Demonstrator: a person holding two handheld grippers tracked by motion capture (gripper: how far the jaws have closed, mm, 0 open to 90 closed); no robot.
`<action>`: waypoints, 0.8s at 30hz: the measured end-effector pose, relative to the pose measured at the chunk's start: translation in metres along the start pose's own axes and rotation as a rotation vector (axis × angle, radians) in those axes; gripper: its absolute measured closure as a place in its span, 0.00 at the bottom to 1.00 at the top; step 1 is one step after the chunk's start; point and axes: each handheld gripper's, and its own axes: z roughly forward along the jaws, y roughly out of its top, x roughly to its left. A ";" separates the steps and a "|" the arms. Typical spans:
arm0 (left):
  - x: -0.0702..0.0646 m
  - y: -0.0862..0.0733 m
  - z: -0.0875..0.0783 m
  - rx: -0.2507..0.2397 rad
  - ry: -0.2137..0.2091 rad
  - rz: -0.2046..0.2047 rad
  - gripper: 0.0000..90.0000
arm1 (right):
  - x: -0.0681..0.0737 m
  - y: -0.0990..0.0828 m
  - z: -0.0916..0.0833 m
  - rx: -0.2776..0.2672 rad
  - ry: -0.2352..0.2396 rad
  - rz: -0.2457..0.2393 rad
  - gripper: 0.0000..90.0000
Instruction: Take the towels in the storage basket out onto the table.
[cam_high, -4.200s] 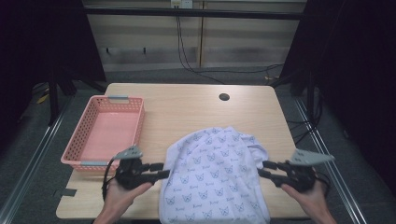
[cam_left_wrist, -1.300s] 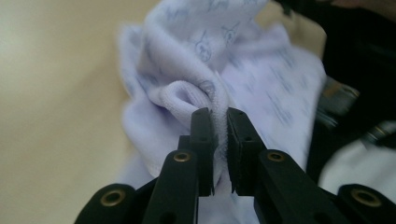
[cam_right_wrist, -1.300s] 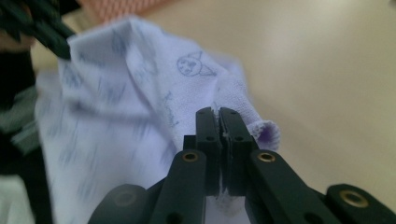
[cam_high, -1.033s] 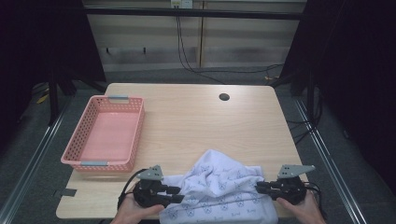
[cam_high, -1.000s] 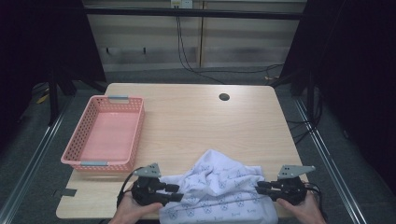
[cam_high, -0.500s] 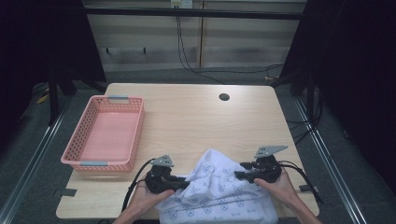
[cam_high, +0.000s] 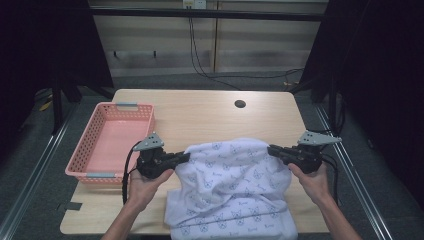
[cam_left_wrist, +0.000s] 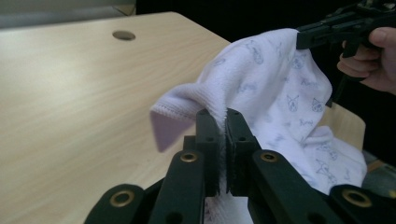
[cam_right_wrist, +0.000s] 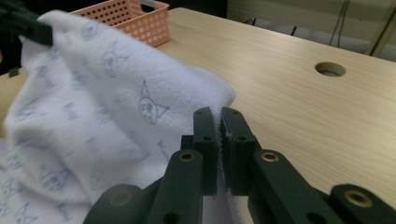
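Light wood table (cam_high: 200, 117) with a round cable hole (cam_high: 240, 104) near the far edge, dark surroundings, and some cables on the floor behind it.

Jaws first: in the left gripper view the left gripper (cam_left_wrist: 223, 122) has both black jaws pressed together on a fold of the white towel (cam_left_wrist: 280, 93), with the hemmed edge bunched up just above the tips. Same deal in the right gripper view, where the right gripper (cam_right_wrist: 218, 120) is clamped tight on another bit of towel edge, a thin strip of terry showing between the jaws.

Going outward, the towel (cam_high: 235, 190) is white with small blue cat-face prints. In the high view it's stretched between the two grippers, left gripper (cam_high: 182, 157) on one top corner and right gripper (cam_high: 274, 150) on the other. The top edge is lifted off the table and the rest drapes down toward the near edge, hanging over it.

A pink plastic basket (cam_high: 97, 145) sits on the left side of the table, just beside the left hand (cam_high: 145, 182).
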 end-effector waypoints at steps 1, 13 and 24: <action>-0.007 -0.001 0.000 0.008 -0.019 0.033 0.96 | 0.004 0.000 -0.001 0.004 0.011 -0.016 0.95; -0.040 -0.077 0.019 0.260 -0.265 0.005 0.64 | 0.054 -0.090 -0.014 0.238 0.147 -0.046 0.92; -0.022 -0.076 0.049 0.278 -0.173 -0.066 0.62 | 0.055 -0.091 -0.014 0.246 0.194 -0.021 0.76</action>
